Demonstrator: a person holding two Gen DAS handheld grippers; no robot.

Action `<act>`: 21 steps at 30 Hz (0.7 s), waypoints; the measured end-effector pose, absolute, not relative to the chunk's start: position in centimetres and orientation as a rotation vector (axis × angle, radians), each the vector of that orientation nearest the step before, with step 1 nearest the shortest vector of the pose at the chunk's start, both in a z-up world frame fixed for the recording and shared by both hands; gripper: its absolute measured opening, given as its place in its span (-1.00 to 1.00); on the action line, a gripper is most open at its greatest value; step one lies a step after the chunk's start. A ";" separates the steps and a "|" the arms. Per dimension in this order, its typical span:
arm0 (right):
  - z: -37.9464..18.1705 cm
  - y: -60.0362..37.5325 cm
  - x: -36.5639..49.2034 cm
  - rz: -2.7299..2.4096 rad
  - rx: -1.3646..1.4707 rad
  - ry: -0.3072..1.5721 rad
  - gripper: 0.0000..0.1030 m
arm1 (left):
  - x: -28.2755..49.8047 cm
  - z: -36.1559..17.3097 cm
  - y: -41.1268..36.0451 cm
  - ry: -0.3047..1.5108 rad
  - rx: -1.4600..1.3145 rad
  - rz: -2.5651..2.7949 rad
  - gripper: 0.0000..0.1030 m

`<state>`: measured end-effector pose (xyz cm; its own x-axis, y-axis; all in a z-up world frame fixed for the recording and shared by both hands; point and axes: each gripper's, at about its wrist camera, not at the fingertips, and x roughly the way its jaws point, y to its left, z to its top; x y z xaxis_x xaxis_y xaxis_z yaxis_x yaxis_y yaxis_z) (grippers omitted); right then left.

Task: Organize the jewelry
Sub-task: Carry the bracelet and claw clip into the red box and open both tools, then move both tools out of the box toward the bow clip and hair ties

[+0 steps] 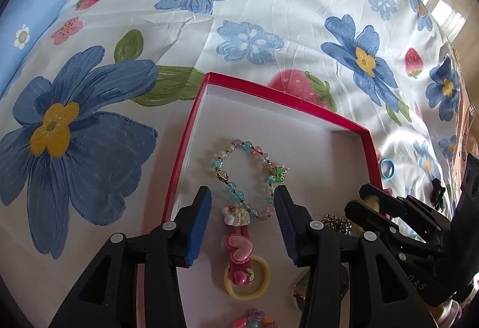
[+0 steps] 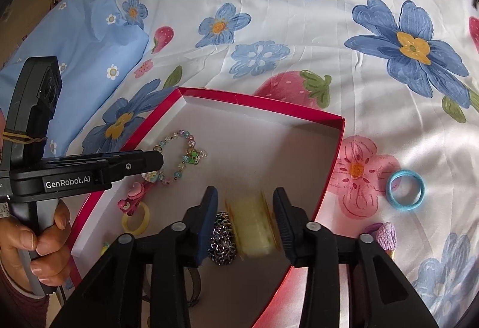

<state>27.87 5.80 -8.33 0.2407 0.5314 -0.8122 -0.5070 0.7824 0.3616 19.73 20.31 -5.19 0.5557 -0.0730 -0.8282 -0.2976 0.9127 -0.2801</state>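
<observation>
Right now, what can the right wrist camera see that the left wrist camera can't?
Only the right wrist view shows the person's hand holding the left gripper's handle, a purple tassel-like thing on the bedsheet, and a blurred yellowish band between the open right gripper fingers.

Only the left wrist view shows the left gripper from behind, open over the pink hair clip.

Both show the red box, the beaded bracelet, the yellow hair tie and the blue hair tie outside the box.

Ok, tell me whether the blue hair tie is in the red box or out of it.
Out. The blue hair tie lies on the floral bedsheet, beyond the right wall of the red box.
</observation>
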 end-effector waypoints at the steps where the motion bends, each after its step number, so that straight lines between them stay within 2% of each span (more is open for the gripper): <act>1: -8.2 5.8 27.8 0.711 0.025 1.120 -0.19 | 19.6 -5.1 20.3 0.979 -0.418 0.137 -0.12; 14: -5.9 3.8 27.2 0.692 0.073 1.075 -0.17 | 17.1 -2.8 19.5 0.937 -0.430 0.121 0.08; 21: -3.8 0.5 26.1 0.652 0.120 1.034 -0.03 | 14.9 -1.6 18.2 0.916 -0.427 0.097 0.23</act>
